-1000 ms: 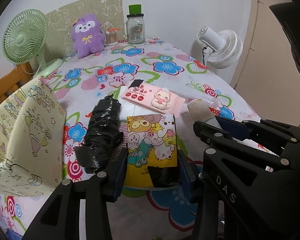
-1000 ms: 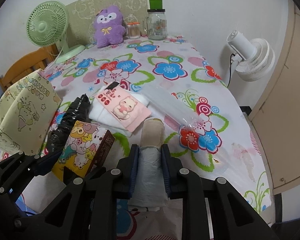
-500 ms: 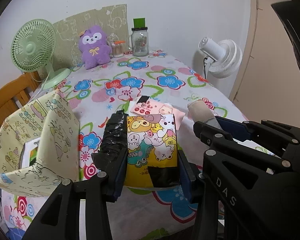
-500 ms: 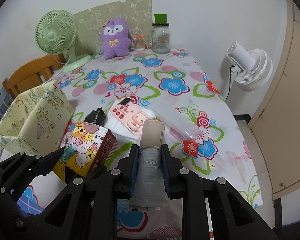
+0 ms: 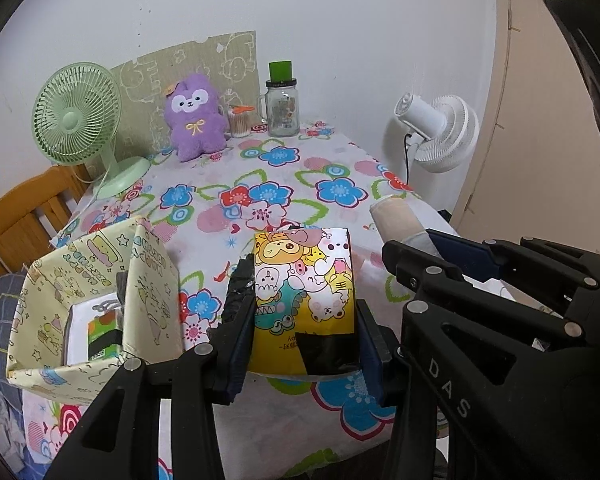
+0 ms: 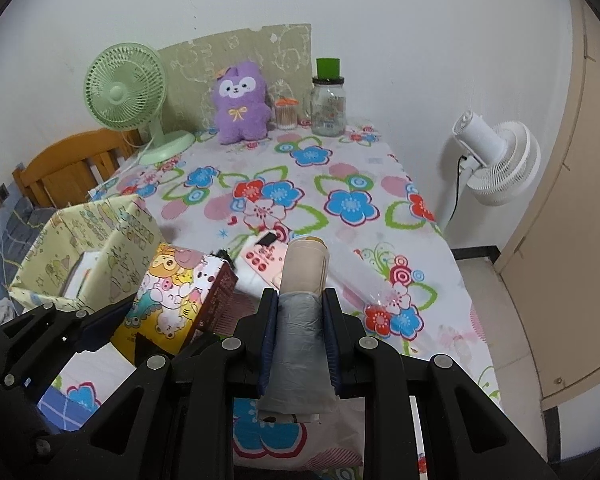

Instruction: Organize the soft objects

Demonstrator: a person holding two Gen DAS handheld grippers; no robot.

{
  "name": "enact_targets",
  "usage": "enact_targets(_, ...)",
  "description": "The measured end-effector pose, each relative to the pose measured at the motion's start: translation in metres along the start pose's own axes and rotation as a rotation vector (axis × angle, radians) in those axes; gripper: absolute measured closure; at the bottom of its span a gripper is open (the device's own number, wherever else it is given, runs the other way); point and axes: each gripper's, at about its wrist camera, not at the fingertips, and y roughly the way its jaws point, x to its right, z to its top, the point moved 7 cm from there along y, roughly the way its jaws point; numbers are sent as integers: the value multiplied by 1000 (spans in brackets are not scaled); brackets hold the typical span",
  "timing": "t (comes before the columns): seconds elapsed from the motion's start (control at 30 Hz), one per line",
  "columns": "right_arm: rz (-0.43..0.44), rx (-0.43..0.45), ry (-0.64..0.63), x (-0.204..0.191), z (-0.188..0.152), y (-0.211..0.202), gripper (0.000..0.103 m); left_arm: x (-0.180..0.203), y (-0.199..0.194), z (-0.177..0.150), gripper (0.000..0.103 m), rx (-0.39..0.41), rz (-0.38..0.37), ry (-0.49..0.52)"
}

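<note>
My left tool [image 5: 304, 332] grips the cartoon-printed pack [image 5: 304, 300] and my right tool [image 6: 300, 320] clamps a grey-and-beige roll [image 6: 302, 304] above the flowered bench [image 6: 340, 184].

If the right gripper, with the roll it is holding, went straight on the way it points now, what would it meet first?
Probably the pink cat-print packet on the flowered tablecloth, just past the roll in the right gripper; depth is unclear.
</note>
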Motion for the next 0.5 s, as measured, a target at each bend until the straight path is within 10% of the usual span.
enact_targets(0.5,23,42,-22,-20,32,-23,78,-11,-28,27,55,40,22,16)
